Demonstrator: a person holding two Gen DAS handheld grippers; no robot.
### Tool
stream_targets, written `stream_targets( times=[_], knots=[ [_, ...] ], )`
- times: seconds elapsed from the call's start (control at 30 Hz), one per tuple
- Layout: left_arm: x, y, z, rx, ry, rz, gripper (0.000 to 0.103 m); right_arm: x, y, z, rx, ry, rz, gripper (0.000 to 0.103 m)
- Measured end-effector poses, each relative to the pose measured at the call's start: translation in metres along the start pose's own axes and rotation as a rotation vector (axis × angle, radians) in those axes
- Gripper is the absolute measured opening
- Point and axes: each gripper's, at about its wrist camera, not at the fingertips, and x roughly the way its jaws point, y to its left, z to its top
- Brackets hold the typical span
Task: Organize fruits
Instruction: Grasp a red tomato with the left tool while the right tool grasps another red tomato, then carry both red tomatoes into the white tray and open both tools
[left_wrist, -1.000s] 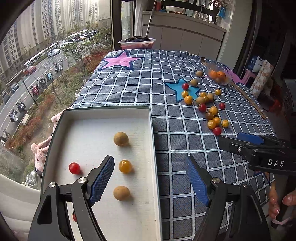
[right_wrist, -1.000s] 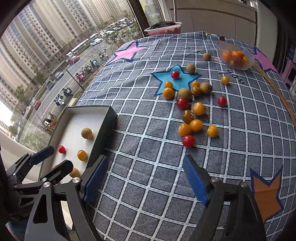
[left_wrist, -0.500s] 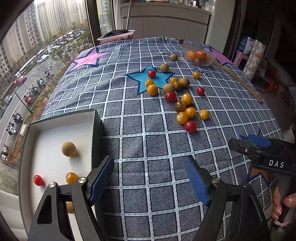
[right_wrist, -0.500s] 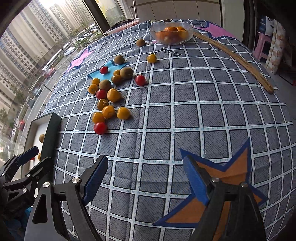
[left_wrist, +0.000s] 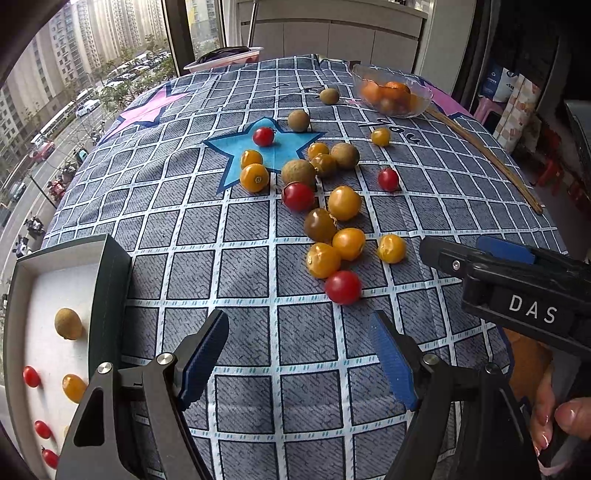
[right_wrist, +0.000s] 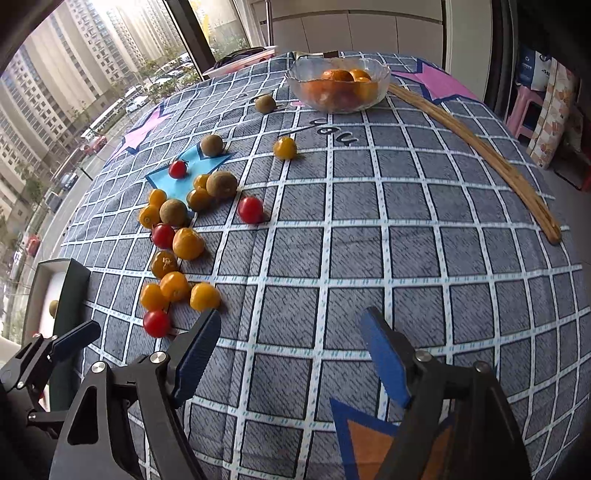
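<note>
Fruit lies scattered on a checked tablecloth (left_wrist: 258, 280) with coloured stars: small red, yellow and brown pieces in a loose cluster near the middle. The nearest piece is a red tomato (left_wrist: 342, 287), touching a yellow one (left_wrist: 322, 260) just behind it. A few brown fruits (left_wrist: 298, 172) sit further back beside a blue star (left_wrist: 275, 151).

At the left edge of the table is a shallow box (left_wrist: 110, 295) with dark walls and a white floor. It already holds a brown fruit (left_wrist: 68, 324), a yellow one (left_wrist: 73, 387) and several red ones along its near side.

The left gripper (left_wrist: 299, 354) hangs over bare cloth just short of the red tomato, its blue-padded jaws spread wide with nothing between them. The right gripper (right_wrist: 290, 354) hangs beside it over the cloth; its jaws have just been closing a little, yet stand apart and empty. A person's fingers (left_wrist: 570, 421) show at the lower right.

At the far end stands a glass bowl (right_wrist: 306, 92) of oranges, with a long wooden stick (right_wrist: 480, 147) lying near it along the right side.
</note>
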Motion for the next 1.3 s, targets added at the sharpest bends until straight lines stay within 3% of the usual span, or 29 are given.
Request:
stream_targets(
  times=[0.03,0.13,0.4,0.43,0.53,0.6,0.77,1.03,1.3],
  knots=[
    [0.003,-0.001,0.002,-0.005,0.0,0.002,0.079,0.003,0.002,0.005,-0.007,-0.005,-0.002,0.077],
    [0.01,-0.006,0.006,-0.005,0.016,0.007,0.059,0.013,0.009,0.018,-0.026,-0.018,-0.012,0.071],
    [0.014,-0.01,0.01,-0.031,-0.006,0.014,0.056,0.032,0.029,0.041,-0.087,-0.046,-0.04,0.06],
    [0.013,-0.01,0.01,-0.035,-0.012,0.015,0.048,0.033,0.03,0.043,-0.09,-0.049,-0.047,0.059],
    [0.013,-0.008,0.011,-0.042,-0.02,0.01,0.032,0.037,0.032,0.048,-0.098,-0.055,-0.083,0.039],
    [0.013,-0.006,0.011,-0.05,-0.024,-0.004,0.021,0.038,0.032,0.051,-0.095,-0.052,-0.074,0.019],
    [0.01,0.0,0.009,-0.058,-0.02,-0.046,0.021,0.033,0.022,0.047,-0.055,-0.049,-0.007,0.019],
    [-0.007,0.0,-0.006,-0.03,-0.026,-0.082,0.021,0.004,0.007,0.012,-0.024,-0.042,0.075,0.019],
    [-0.037,0.006,-0.028,-0.013,-0.039,-0.112,0.021,-0.03,0.006,-0.025,-0.028,-0.045,0.097,0.019]
  ],
)
